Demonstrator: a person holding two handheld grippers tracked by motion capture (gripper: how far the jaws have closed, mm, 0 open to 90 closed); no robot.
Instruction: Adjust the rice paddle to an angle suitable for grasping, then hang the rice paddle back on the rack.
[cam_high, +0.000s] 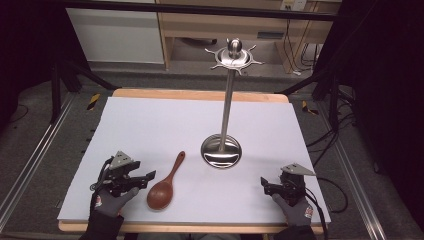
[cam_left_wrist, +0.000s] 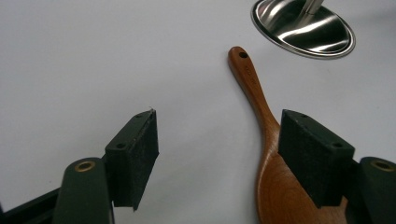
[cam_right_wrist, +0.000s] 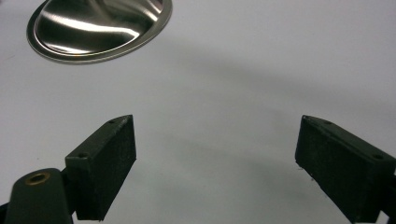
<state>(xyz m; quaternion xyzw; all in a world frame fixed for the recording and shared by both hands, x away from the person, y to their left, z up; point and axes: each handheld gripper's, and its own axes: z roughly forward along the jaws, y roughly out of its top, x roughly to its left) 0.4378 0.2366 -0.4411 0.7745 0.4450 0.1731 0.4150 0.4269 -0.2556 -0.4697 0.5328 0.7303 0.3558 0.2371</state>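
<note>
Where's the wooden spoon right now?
In the high view the wooden spoon lies flat on the white table, near the front edge, left of centre, just right of the open left gripper, its handle pointing toward the steel stand's base.

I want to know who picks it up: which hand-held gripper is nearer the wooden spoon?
Left. The left hand-held gripper is open right beside the wooden spoon, by its bowl. The right hand-held gripper is open far across the table, past the metal stand.
</note>
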